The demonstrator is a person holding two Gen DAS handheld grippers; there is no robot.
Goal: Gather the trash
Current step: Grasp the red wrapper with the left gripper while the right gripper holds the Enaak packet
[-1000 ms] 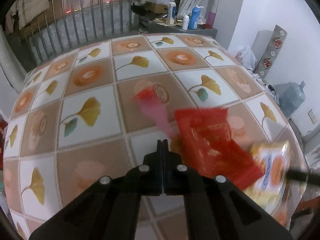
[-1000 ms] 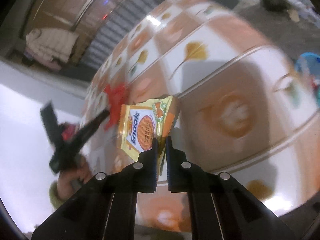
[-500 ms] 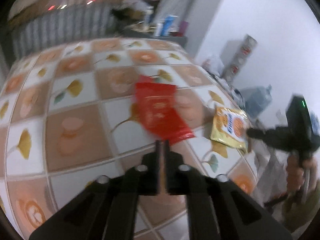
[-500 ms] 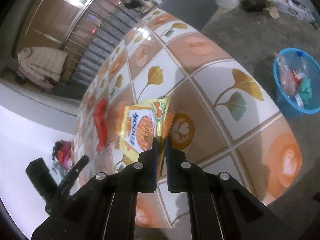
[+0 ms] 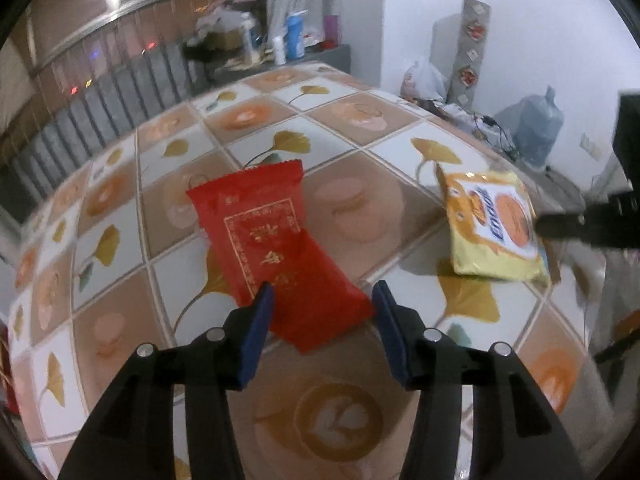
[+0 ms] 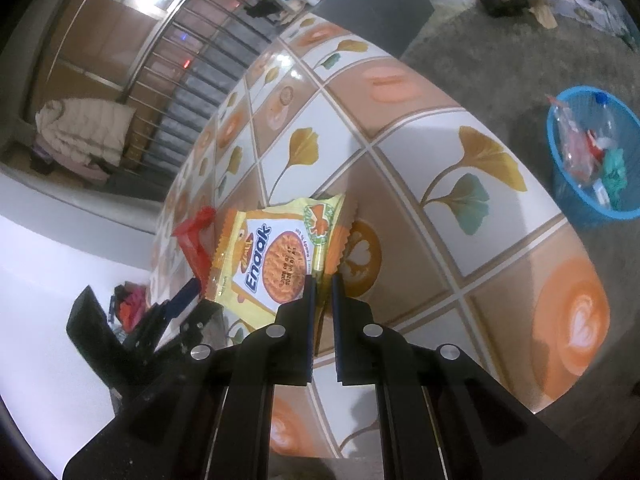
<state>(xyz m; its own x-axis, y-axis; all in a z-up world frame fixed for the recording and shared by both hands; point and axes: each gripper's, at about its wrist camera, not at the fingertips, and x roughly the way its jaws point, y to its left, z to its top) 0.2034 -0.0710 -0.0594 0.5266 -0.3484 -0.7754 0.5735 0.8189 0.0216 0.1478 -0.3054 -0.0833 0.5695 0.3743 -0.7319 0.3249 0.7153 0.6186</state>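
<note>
Now the left gripper is opening over the limp red wrapper, nothing pinched; the right gripper clamps the light, crinkly yellow packet by its edge.

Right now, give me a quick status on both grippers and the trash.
Left gripper opening, red wrapper flat on the table between its jaws. Right gripper shut on the yellow Enaak packet. Nothing in the way.

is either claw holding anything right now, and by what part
The right claw is shut on the yellow snack packet, pinching its near edge. The left claw is opening; the red wrapper lies between its fingers on the table, not gripped.
</note>
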